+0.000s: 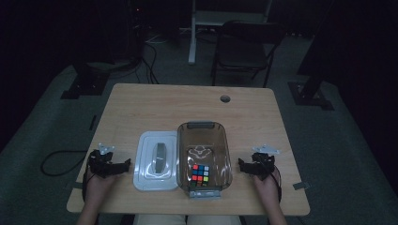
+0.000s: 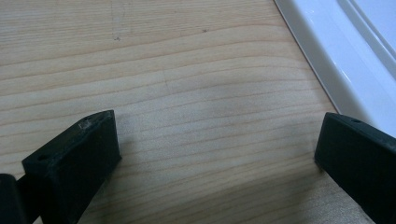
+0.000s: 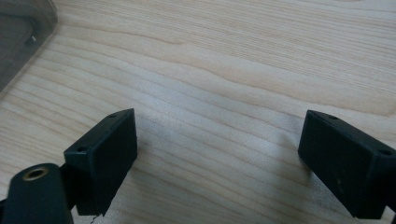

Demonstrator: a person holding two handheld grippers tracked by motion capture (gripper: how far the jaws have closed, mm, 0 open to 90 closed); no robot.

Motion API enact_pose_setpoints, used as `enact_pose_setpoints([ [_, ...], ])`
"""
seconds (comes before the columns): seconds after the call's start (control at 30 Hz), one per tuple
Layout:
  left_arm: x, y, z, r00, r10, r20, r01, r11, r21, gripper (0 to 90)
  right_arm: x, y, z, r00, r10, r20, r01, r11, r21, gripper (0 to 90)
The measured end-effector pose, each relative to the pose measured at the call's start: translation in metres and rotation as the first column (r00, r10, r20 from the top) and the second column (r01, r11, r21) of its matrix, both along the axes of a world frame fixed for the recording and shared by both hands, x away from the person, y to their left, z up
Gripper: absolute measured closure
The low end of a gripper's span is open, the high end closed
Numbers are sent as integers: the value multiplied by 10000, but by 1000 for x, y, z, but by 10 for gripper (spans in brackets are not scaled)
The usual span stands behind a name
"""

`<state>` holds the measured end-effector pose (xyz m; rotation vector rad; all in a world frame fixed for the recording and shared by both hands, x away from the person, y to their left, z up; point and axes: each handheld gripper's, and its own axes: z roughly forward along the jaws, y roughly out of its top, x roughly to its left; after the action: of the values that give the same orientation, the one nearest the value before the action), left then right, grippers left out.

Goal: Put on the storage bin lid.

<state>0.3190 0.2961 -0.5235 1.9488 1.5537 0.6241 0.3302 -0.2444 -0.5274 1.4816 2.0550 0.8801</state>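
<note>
While both hands rested on the pale wooden table (image 1: pixel 141 101), the left gripper (image 1: pixel 123 165) sat just beside the flat white plastic lid (image 1: pixel 156 161) with its jaws wide apart and nothing between them. The right gripper (image 1: pixel 242 165) sat near the clear smoky plastic box (image 1: pixel 202 130), jaws also wide apart and empty. A small colourful puzzle cube (image 1: pixel 200 173) lay inside that box, toward its near end.

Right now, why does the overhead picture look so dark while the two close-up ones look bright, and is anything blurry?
High view: dim, room beyond the table nearly black, cube colours stand out in the clear box. Left gripper view: bright, wood grain sharp, soft glare on the white lid, the near jaws a little soft. Right gripper view: evenly lit, faint shadows under the jaws, box corner slightly soft.
</note>
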Motion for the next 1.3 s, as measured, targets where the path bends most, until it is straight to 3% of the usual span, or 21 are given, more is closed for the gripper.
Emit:
enact_pose_setpoints([
  [0.13, -1, -4, 5, 9991, -63, -421, 58, 9999, -121, 7, 0, 0, 0, 10000, -6, -4, 6, 10000, 10, 115],
  [0.27, -4, -12, 14, 9992, -213, -347, 203, 9994, -293, 6, 0, 0, 0, 10000, -1, 2, 1, 10000, 4, 115],
  [0.47, -9, -29, 23, 9960, -824, -358, 796, 9941, -743, 7, 0, 0, 0, 10000, -2, -1, 2, 10000, 8, 115],
  [0.63, -14, -46, 30, 9876, -1539, -312, 1487, 9804, -1289, 6, 0, 0, 0, 10000, -7, -6, 7, 10000, 11, 115],
  [0.8, -17, -67, 36, 9744, -2240, -208, 2194, 9667, -1319, 6, 0, 0, 0, 10000, -7, -6, 7, 10000, 12, 115],
  [0.9, -17, -77, 39, 9696, -2444, -112, 2412, 9626, -1230, 6, 0, 0, 0, 10000, -6, -8, 6, 10000, 11, 115],
  [1.1, -14, -93, 41, 9590, -2834, 27, 2805, 9477, -1524, 7, 0, 0, 0, 10000, -6, -5, 6, 10000, 13, 115],
  [1.23, -13, -105, 38, 9551, -2963, 79, 2942, 9445, -1465, 7, 0, 0, 0, 10000, -7, -5, 7, 10000, 11, 115],
  [1.3, -12, -111, 35, 9521, -3055, 81, 3039, 9436, -1316, 50, 0, 0, 0, 10000, -6, -6, 6, 10000, 11, 115],
])
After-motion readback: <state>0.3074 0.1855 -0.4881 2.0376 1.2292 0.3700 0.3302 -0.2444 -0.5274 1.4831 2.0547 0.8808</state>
